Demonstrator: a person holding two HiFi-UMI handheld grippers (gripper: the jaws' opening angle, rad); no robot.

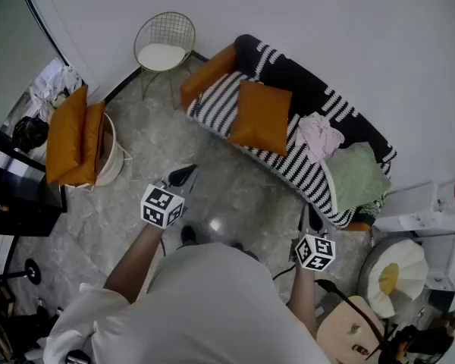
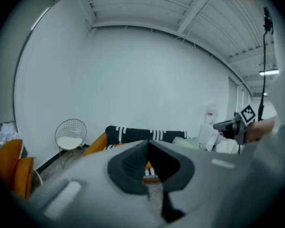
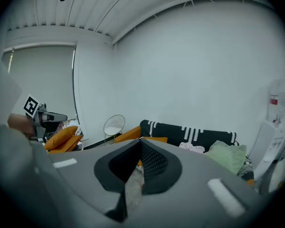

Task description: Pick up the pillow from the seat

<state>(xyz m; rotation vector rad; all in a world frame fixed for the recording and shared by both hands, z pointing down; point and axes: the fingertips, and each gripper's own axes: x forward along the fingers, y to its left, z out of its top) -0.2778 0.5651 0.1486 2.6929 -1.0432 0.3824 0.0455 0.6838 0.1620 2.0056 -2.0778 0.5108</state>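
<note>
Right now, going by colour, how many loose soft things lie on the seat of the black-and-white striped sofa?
Orange square cushion: 1
Pink crumpled cloth: 1
Pale green cushion: 1
Total on the black-and-white striped sofa: 3

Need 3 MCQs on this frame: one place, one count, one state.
1. The pink cloth lies: A on the chair; B on the sofa; C on the floor.
2. Count of orange cushions in the basket: A none; B five; C two.
3. The left gripper and right gripper are: A both shut, empty; B both wide open; C shut on a pillow.
Key: 1 B, it sits on the striped seat; 2 C, two stand side by side; 3 A, each pair of jaws meets with nothing between.
</note>
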